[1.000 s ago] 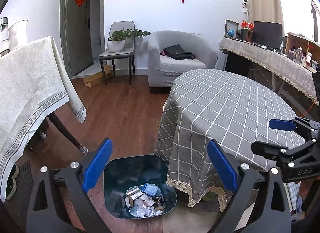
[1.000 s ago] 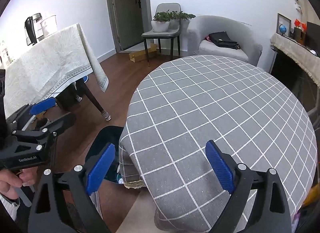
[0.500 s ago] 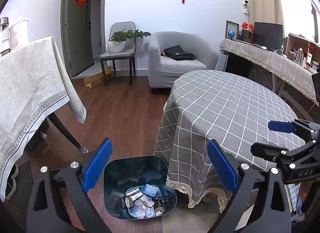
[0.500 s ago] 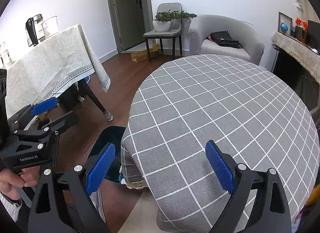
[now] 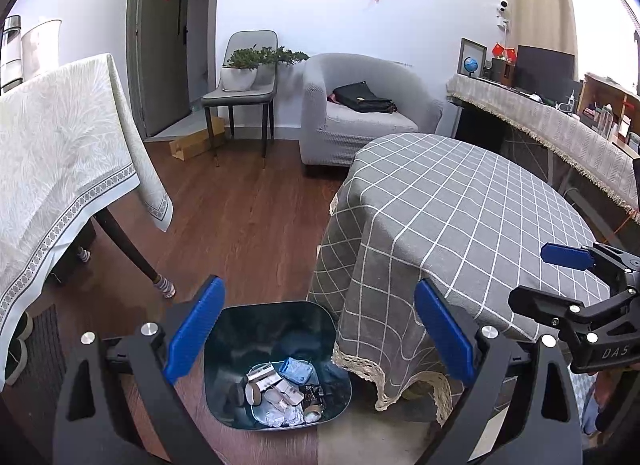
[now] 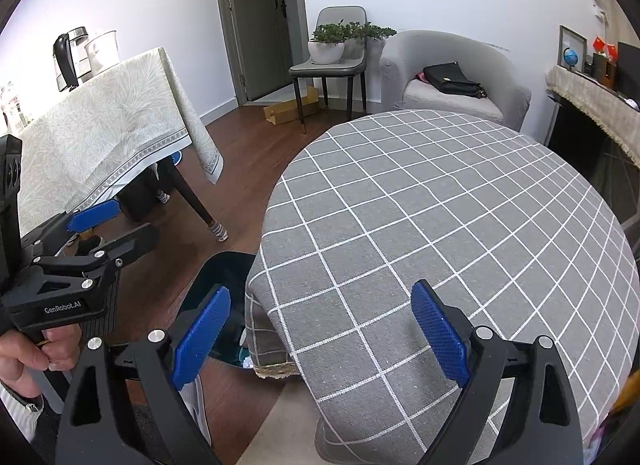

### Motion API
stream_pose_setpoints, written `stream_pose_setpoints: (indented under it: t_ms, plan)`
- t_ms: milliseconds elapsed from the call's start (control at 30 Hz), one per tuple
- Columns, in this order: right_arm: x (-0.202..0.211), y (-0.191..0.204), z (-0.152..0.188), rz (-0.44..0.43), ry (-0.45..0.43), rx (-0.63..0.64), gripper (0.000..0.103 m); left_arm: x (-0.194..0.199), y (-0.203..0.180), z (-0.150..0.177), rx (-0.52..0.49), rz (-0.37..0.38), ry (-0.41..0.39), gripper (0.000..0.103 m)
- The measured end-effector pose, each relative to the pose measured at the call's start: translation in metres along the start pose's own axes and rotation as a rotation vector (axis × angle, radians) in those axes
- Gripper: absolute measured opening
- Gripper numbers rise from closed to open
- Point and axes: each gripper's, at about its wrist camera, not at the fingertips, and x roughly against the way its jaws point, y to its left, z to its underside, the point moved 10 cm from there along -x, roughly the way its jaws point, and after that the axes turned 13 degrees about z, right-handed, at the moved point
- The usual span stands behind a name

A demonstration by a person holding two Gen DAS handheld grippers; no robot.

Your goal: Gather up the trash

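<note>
Left tool (image 5: 316, 339) hangs wide and empty above the bin (image 5: 276, 365), which sits on the floor just beside the checked surface (image 5: 460, 217) with trash (image 5: 280, 393) heaped inside. Right tool (image 6: 320, 339), jaws also wide and empty, hovers over that surface's near edge.

Black-framed left claw (image 5: 318, 335); blue pads (image 5: 195, 327); silver screws; right claw (image 6: 320, 337) alike.

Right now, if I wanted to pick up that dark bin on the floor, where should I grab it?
Probably the bin by its top rim on the open-floor side, from above with the open left gripper. The opposite rim sits tucked against the checked tablecloth, and trash fills the bottom.
</note>
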Motion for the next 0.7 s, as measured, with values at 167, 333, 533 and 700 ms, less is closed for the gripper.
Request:
stream_pose_setpoints:
  t_ms: [167, 333, 533, 700]
  plan:
    - [-0.0001, 0.0005, 0.0001, -0.001, 0.001, 0.0, 0.093, -0.0008, 0.0005, 0.0006, 0.0, 0.003, 0.001, 0.097]
    - [-0.0001, 0.0011, -0.0005, -0.001, -0.001, 0.001, 0.093, -0.0022, 0.0031, 0.0021, 0.003, 0.001, 0.002, 0.097]
    - [-0.0004, 0.0013, -0.0006, -0.001, 0.001, 0.001, 0.093, -0.0037, 0.0042, 0.0041, 0.01, 0.008, 0.01, 0.097]
    - [-0.0003, 0.0016, -0.0009, 0.0, -0.002, -0.001, 0.093, -0.004, 0.0041, 0.0041, 0.011, 0.007, 0.01, 0.097]
